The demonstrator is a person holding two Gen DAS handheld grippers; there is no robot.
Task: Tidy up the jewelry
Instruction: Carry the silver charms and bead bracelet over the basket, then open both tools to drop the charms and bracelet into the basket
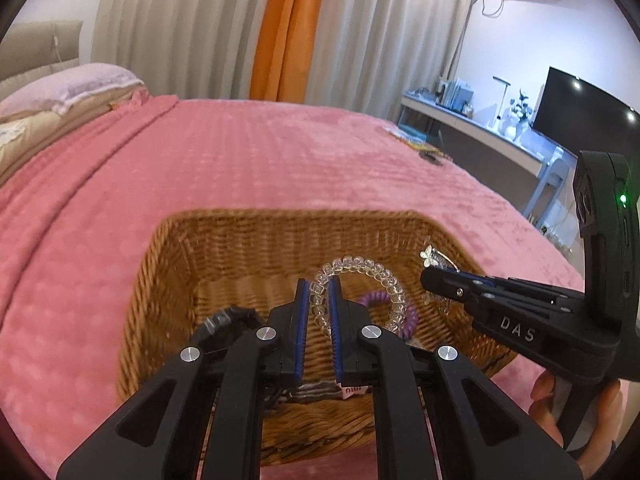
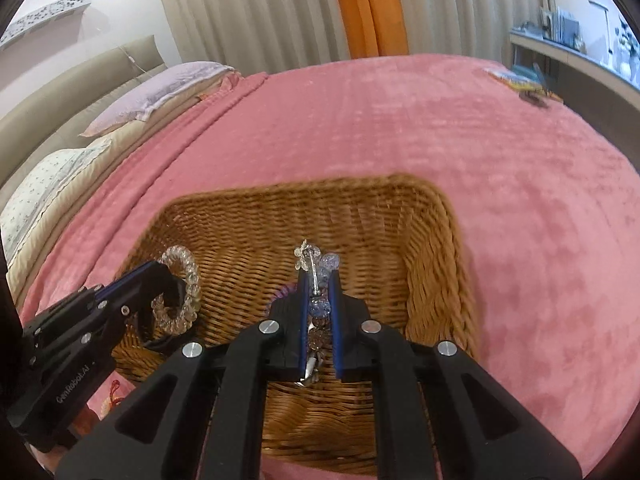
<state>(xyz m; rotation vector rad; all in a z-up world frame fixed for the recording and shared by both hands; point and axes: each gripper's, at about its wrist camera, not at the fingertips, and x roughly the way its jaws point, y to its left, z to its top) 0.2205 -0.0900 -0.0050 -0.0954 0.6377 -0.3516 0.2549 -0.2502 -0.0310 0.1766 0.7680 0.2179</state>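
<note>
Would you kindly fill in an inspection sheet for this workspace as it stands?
Surface: pink blanket over a bed.
Job's things: wicker basket on the blanket; clear bead bracelet and butterfly bead piece held above it; purple coil tie inside.
Clutter: dark item in the basket; books at the far corner.
Grippers: left claw shut on the bracelet; right claw shut on the butterfly piece.
Cables: nothing seen.
Surroundings: curtains, pillows, television.
</note>
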